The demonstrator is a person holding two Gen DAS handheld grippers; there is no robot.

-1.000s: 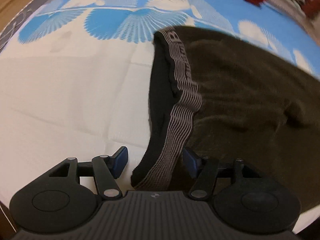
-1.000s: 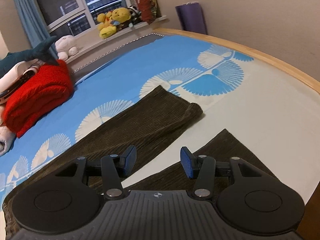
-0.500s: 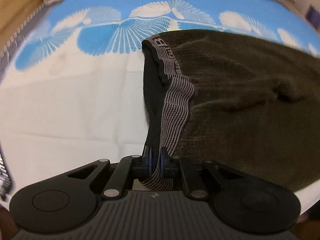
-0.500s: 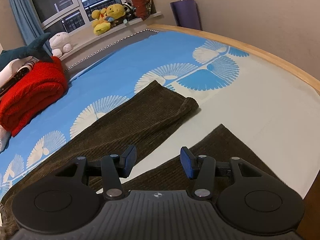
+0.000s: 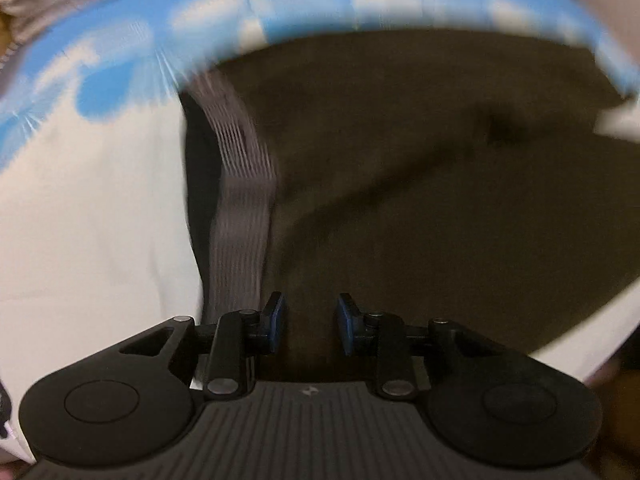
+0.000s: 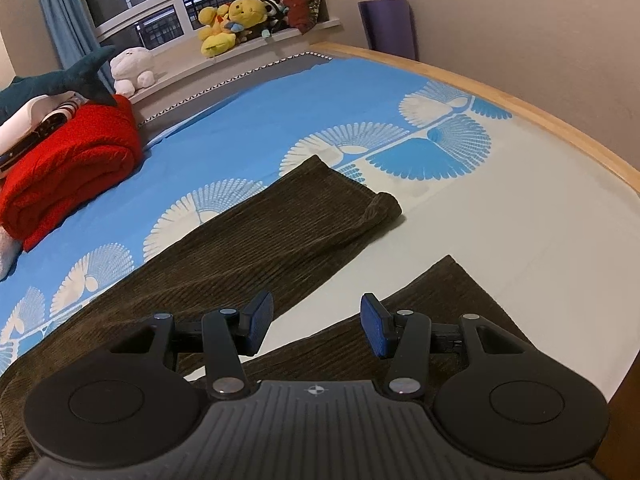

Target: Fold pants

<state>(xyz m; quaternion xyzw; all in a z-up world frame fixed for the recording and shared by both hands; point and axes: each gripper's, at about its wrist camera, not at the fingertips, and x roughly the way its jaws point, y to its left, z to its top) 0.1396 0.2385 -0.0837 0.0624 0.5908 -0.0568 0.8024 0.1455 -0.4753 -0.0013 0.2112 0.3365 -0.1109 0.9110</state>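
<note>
Dark brown corduroy pants (image 5: 420, 184) lie spread on the bed; the left wrist view is blurred by motion. Their grey striped waistband (image 5: 244, 208) runs down to just left of my left gripper (image 5: 310, 322), which is open and empty above the fabric. In the right wrist view both legs (image 6: 280, 236) lie apart, the far one with a rolled cuff (image 6: 380, 208), the near one (image 6: 432, 300) under my right gripper (image 6: 316, 320), which is open and empty.
The bed sheet (image 6: 520, 240) is white with a blue fan pattern. A folded red blanket (image 6: 68, 168) lies at the far left. Plush toys (image 6: 232, 24) sit on the windowsill. The wooden bed edge (image 6: 560, 128) runs along the right.
My left gripper was shut on the waistband half a second ago and is now open, shifted right over the fabric. The right gripper stayed open and hardly moved.
</note>
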